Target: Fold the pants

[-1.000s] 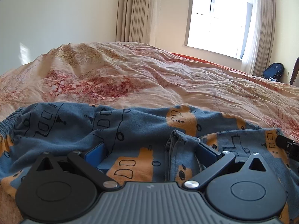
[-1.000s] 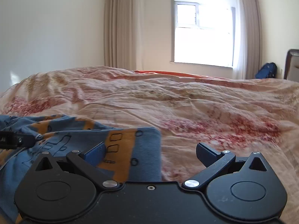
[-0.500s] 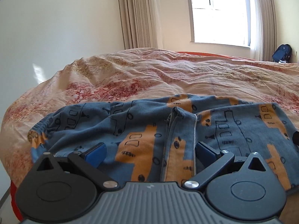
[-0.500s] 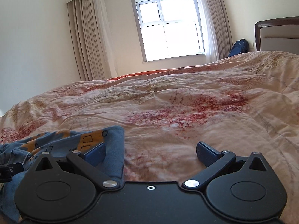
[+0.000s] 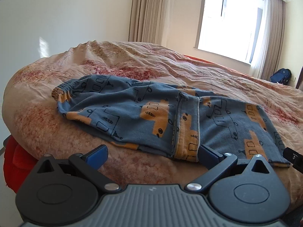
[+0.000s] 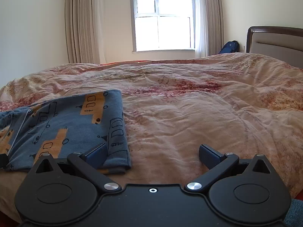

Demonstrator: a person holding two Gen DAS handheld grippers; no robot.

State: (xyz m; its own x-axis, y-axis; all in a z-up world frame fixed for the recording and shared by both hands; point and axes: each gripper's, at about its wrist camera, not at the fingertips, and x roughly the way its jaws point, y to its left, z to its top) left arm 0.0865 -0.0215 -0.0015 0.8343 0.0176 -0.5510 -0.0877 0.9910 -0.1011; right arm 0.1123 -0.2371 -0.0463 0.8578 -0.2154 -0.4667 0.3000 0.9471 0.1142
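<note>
Blue pants (image 5: pixel 151 113) with orange truck print lie folded on the pink floral duvet (image 5: pixel 208 71). The elastic waistband is at the left, a folded seam runs near the middle. My left gripper (image 5: pixel 151 154) is open and empty, just in front of the pants' near edge. The pants also show in the right wrist view (image 6: pixel 72 128), at the left. My right gripper (image 6: pixel 153 152) is open and empty, its left finger (image 6: pixel 96 154) over the pants' near right corner. Part of the right gripper shows at the left view's right edge (image 5: pixel 293 158).
The bed's left edge drops off with red fabric (image 5: pixel 17 160) below. A headboard (image 6: pixel 274 39) stands at the right, a window (image 6: pixel 162 17) and curtains at the far wall, a blue backpack (image 6: pixel 229 47) on the floor.
Both grippers have pulled back and up from the pants. The pants now lie flat on the duvet, free of both grippers.
</note>
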